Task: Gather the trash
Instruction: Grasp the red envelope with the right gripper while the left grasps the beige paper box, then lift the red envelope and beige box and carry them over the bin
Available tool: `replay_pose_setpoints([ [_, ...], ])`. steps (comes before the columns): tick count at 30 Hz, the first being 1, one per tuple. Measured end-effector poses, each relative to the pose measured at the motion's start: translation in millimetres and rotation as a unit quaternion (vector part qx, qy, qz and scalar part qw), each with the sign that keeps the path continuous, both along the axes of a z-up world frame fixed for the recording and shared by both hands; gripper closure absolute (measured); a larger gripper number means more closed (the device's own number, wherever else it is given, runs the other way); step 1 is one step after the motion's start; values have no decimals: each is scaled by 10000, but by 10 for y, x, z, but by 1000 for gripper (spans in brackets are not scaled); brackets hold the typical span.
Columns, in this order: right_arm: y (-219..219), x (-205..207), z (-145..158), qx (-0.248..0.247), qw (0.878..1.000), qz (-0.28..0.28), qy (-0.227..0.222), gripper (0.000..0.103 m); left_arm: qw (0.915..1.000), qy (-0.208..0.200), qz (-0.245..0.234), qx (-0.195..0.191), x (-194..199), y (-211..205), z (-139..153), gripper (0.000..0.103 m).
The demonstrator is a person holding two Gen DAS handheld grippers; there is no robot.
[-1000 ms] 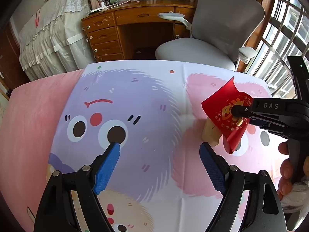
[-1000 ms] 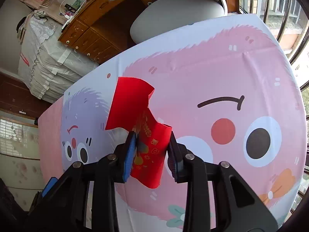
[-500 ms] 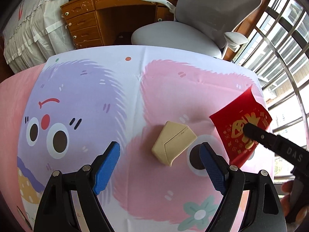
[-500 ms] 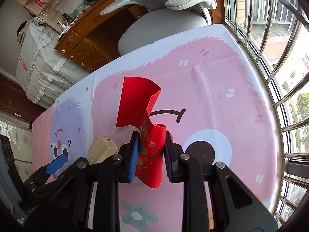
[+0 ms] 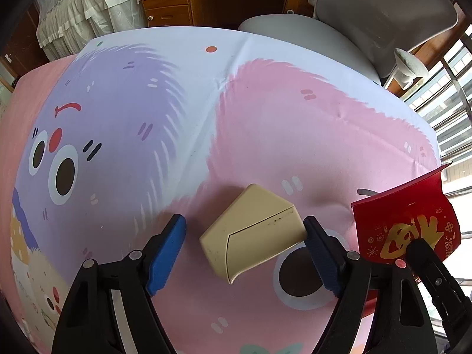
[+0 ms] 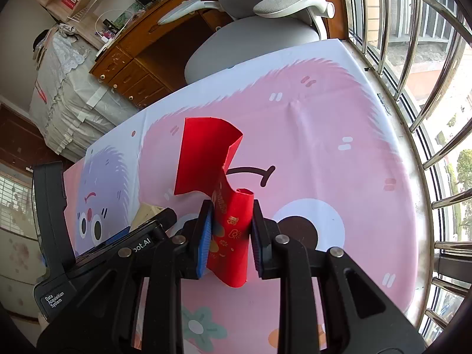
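Two hand-held grippers over a cartoon-print pink and lilac tablecloth [image 5: 265, 124].
Left gripper [image 5: 244, 253] spread wide around a beige wedge-shaped plastic box [image 5: 250, 233] lying on the cloth; at 3 o'clock, right gripper [image 6: 230, 230] pinching a crumpled red paper envelope [image 6: 212, 159]; at 12 o'clock, grey office chair [image 6: 250, 32].

One red envelope [image 6: 227, 206], one beige box [image 5: 253, 233]

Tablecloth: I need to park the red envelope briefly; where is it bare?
Bare: the purple monster print left of the beige box, and the pink stretch toward the window bars. Crowded: around the box, between the left gripper fingers.
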State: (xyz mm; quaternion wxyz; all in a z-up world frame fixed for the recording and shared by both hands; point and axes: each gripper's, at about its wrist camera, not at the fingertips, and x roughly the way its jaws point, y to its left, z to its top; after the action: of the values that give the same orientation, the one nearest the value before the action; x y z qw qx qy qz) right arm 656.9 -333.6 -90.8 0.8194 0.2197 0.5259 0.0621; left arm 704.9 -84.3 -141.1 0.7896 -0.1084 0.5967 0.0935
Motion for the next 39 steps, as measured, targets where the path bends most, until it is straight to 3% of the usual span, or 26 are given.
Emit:
replay_pose_setpoints([
  [2, 8, -23, -3, 30, 10000, 24, -4, 82, 10000, -79, 30, 50, -52, 43, 7, 36],
  [11, 85, -270, -31, 204, 9997, 148, 78, 82, 9988, -451, -143, -99, -427, 321, 91, 37],
  [19, 322, -918, -34, 428, 9980, 402, 243, 83, 9962, -595, -637, 58, -1334, 533, 398, 37],
  [30, 834, -2596, 100, 579, 9963, 499, 398, 83, 9908, -413, -1291, -62, -3312, 1128, 771, 37],
  [39, 1478, -4331, 372, 701, 9971, -293, -58, 83, 9657, -877, -2444, -95, -4786, 1557, 1156, 37],
])
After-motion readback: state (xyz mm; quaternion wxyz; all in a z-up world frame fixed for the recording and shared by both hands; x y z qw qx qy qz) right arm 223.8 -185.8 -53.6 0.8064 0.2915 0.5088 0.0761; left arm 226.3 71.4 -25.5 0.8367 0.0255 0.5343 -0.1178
